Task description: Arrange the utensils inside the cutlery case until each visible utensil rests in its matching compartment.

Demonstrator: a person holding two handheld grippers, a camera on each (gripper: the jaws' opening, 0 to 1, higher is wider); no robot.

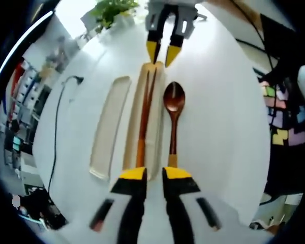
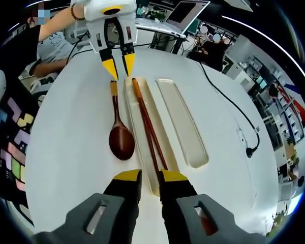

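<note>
The left hand-held gripper (image 1: 152, 175) is hovering with its jaws parted and holding nothing at the handle ends of the wooden spoon (image 1: 173, 119) and the chopsticks (image 1: 145, 119), while the right hand-held gripper (image 2: 150, 178) is waiting likewise open and empty at the opposite end. The chopsticks are lying lengthwise in the middle tray (image 2: 166, 152), seemingly crossed, the spoon is sitting on the white bench (image 2: 66, 152) just beside that tray with its bowl pointing at the right hand-held gripper, and the outer tray (image 2: 189, 137) is standing empty. A pinch on the thin handle risks swinging the heavy bowl round and knocking the tray or chopsticks askew.

spoon (image 2: 121, 138) reddish-brown; chopsticks (image 2: 148, 125) brown; trays (image 2: 183, 124) cream, perhaps; table (image 2: 71, 152) white
</note>
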